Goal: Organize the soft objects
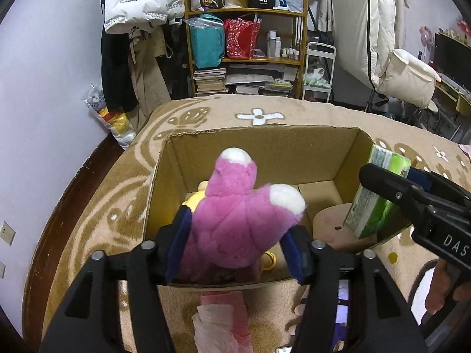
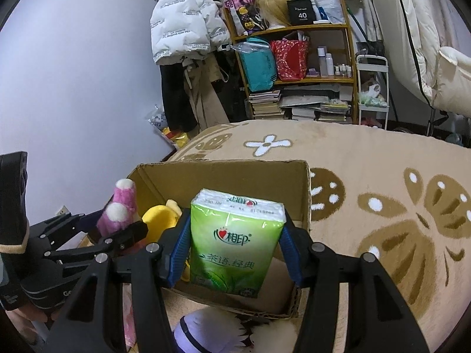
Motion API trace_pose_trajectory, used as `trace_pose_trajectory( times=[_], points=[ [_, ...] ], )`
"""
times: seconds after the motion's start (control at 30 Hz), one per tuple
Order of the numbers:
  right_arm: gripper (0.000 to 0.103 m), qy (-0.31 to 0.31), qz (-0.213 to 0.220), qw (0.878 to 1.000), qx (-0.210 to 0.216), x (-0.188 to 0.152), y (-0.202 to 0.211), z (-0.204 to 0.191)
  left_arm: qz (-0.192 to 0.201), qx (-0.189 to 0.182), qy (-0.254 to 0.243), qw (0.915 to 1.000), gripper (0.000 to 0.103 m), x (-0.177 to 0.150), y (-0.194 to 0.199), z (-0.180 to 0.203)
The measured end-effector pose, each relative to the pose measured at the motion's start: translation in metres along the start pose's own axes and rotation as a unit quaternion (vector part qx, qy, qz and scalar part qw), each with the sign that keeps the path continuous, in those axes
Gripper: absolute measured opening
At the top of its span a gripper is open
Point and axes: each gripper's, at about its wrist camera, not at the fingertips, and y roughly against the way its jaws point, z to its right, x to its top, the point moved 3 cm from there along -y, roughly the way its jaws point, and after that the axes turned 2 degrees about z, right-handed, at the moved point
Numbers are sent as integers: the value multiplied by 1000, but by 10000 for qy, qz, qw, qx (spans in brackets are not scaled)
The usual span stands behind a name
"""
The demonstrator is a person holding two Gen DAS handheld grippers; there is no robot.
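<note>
Two grips: our left gripper pinching pink plush, light, squashy; right gripper clamping green tissue pack mid-sides, slick wrapper, over cardboard box.

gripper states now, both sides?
Left gripper: closed on the pink plush toy.
Right gripper: closed on the green tissue pack.

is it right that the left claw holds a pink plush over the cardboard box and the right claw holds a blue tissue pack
Nearly. The pack is green, not blue, as the right wrist view shows: the right claw grips a green tissue pack. The rest stands: the left claw holds the pink plush over the cardboard box.
</note>
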Motion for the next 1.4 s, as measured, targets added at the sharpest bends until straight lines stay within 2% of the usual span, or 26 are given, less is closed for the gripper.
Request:
trace_pose_trajectory(
  times=[0.3,0.4,0.53,0.67,0.83,1.03,1.4],
  points=[
    [60,-59,44,9999,120,1,3,-1,-14,19,18,10000,78,0,3,-4],
    [68,-33,107,9999,122,2,7,-3,92,41,-3,9999,81,2,8,-5],
    [70,-72,132,9998,155,4,10,-4,198,-6,16,9998,92,3,12,-4],
    [81,-176,214,9995,157,8,15,-1,296,-56,-34,9995,93,4,16,-3],
    [91,-332,231,9990,176,8,21,4,196,125,-214,9995,96,3,17,0],
    [95,-221,81,9997,15,4,29,2,82,358,-231,9991,96,1,27,-2],
    [95,-114,-106,9998,-128,-11,58,-13,-11,682,-33,9977,96,-15,68,-19]
  ],
)
